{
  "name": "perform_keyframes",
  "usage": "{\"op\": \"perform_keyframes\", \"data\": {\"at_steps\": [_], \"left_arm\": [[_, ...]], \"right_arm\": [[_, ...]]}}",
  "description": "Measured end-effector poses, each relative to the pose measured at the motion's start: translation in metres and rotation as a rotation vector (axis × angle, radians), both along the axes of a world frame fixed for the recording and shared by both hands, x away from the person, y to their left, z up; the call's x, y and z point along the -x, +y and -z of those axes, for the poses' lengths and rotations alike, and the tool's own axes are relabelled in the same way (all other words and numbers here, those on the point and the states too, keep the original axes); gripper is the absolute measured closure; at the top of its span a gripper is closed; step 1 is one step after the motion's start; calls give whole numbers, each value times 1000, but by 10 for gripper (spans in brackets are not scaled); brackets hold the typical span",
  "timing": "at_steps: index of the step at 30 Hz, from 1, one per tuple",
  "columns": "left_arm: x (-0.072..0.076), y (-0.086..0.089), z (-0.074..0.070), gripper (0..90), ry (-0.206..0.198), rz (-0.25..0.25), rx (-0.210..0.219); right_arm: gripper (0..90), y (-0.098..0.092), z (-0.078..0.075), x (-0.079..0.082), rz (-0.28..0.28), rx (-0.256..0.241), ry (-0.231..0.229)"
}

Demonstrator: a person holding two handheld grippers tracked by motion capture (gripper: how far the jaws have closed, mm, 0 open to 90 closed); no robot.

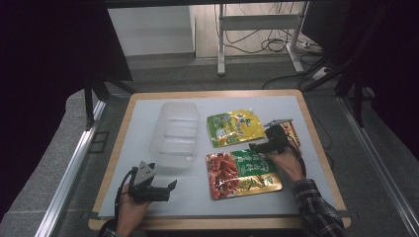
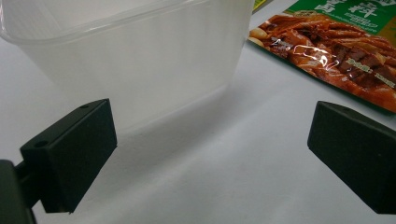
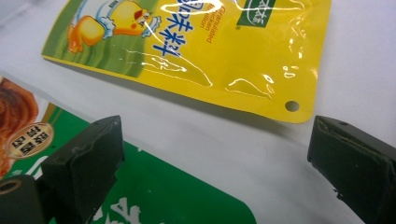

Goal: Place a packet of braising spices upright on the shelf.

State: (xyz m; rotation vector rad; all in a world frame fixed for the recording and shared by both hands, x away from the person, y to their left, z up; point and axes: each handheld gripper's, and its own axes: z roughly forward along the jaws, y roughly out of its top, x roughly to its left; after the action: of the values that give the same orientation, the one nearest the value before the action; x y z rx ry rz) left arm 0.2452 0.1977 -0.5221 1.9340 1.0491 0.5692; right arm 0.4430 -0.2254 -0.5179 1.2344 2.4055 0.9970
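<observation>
In the high view the left hand-held gripper point(image 1: 170, 187) hovers at the lower left of the desk point(image 1: 148, 207), jaws wide, just below the clear plastic container point(image 1: 175, 133); the right hand-held gripper point(image 1: 257, 143) sits right of centre, between the yellow pouch point(image 1: 234, 127) and the green and red pouch point(image 1: 242, 173). In the left gripper view the jaws stand wide with nothing between them; the container point(image 2: 135, 60) fills the upper left, the green and red pouch point(image 2: 336, 51) the upper right. In the right gripper view the jaws gape wide over bare desk; the yellow pouch point(image 3: 196, 46) lies across the top, the green and red pouch point(image 3: 154, 191) at lower left.
</observation>
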Motion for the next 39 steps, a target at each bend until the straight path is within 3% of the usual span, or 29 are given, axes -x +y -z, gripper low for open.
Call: {"op": "perform_keyframes", "data": {"at_steps": [13, 21, 34, 39], "left_arm": [[0, 0, 0, 8, -3, 1, -2], [0, 0, 0, 9, -3, 0, -3], [0, -1, 0, 9, -2, 2, -4], [0, -1, 0, 9, -1, 2, -5]], "right_arm": [[50, 1, 3, -8, 8, 15, 42], [51, 1, 4, -15, 23, -23, 37], [93, -9, 4, -28, 83, -209, 97], [160, -11, 2, -29, 95, -243, 109]]}}
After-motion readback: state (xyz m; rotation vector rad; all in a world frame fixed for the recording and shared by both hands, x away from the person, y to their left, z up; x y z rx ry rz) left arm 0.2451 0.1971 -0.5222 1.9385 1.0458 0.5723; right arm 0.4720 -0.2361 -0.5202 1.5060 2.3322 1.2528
